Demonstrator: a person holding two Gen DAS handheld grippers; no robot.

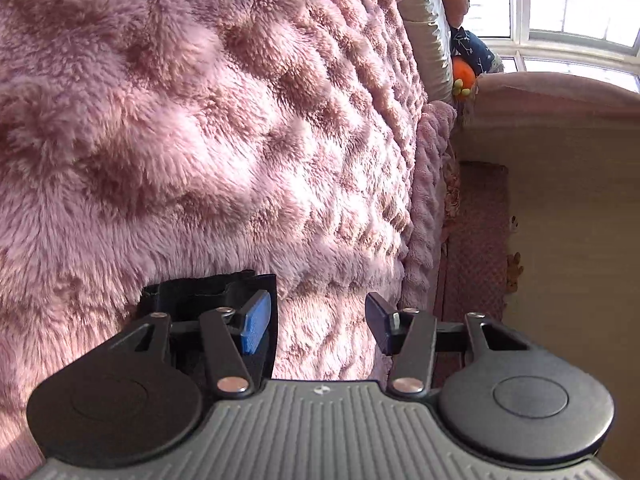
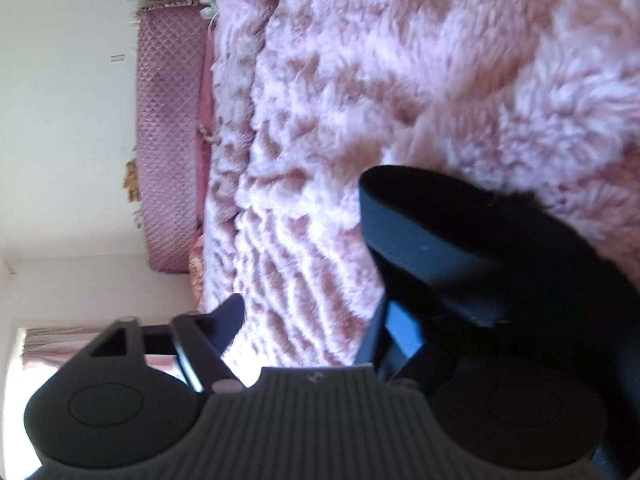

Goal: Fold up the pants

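Note:
The pants are black. In the left wrist view a small black part of them (image 1: 188, 294) lies on the fluffy pink blanket (image 1: 200, 120), behind my left finger with its blue pad (image 1: 256, 322). My left gripper (image 1: 320, 320) is open, with only blanket between its fingers. In the right wrist view a black band of the pants (image 2: 448, 240) rises beside and over my right finger's blue pad (image 2: 404, 330). My right gripper (image 2: 316, 328) is open, and the cloth is outside its gap. This view is blurred.
The blanket covers a bed. A pink quilted headboard (image 2: 168, 140) and a pale wall (image 2: 64, 120) show in the right wrist view. A window (image 1: 568, 8), a pink ledge (image 1: 560, 92) and an orange toy (image 1: 464, 76) show in the left wrist view.

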